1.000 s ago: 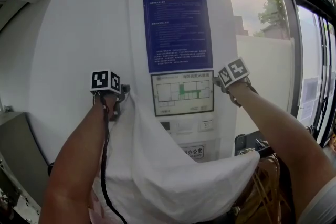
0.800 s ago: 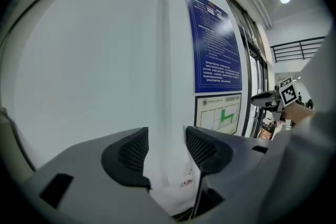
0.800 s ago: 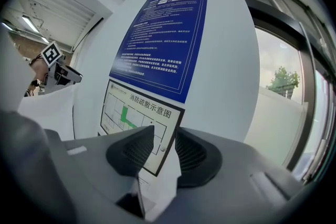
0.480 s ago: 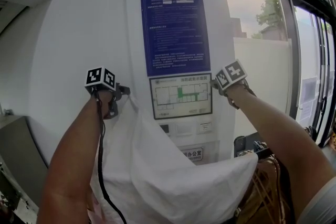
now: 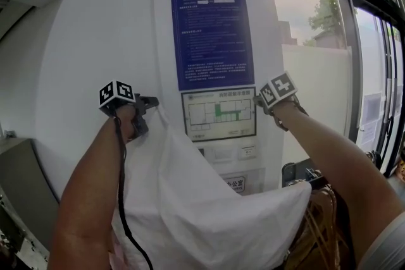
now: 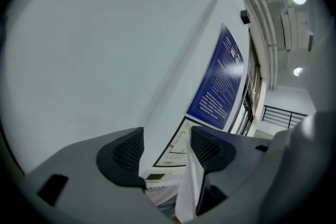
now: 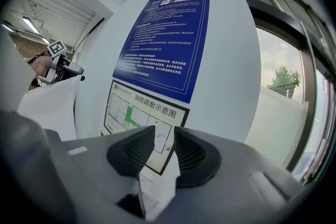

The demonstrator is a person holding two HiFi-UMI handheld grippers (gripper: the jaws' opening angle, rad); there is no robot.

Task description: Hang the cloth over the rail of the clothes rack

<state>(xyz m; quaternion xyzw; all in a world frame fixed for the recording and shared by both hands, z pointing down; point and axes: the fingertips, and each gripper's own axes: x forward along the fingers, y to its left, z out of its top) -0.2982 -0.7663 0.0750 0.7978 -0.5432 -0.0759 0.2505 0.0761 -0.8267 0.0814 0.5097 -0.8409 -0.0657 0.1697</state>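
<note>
A white cloth (image 5: 209, 212) hangs in front of a white pillar and bellies out toward the lower right. My left gripper (image 5: 150, 104) is at the cloth's upper left corner. In the left gripper view its jaws (image 6: 165, 147) stand wide and are opening; the cloth (image 6: 188, 186) lies loose against the right one only. My right gripper (image 5: 256, 98) is level with it, in front of the floor plan. Its narrow jaws (image 7: 165, 147) are closing on a cloth corner (image 7: 157, 186). No rack rail shows.
The pillar carries a blue notice (image 5: 212, 35) and a framed floor plan (image 5: 218, 114), with small switch plates below. Glass windows (image 5: 316, 73) run along the right. A tan wicker-like frame (image 5: 319, 224) stands at the lower right. A black cable trails under my left arm.
Both grippers rose slightly, the left one also drifting left. The cloth's top at the left gripper has slackened and the cloth bulges forward more.
</note>
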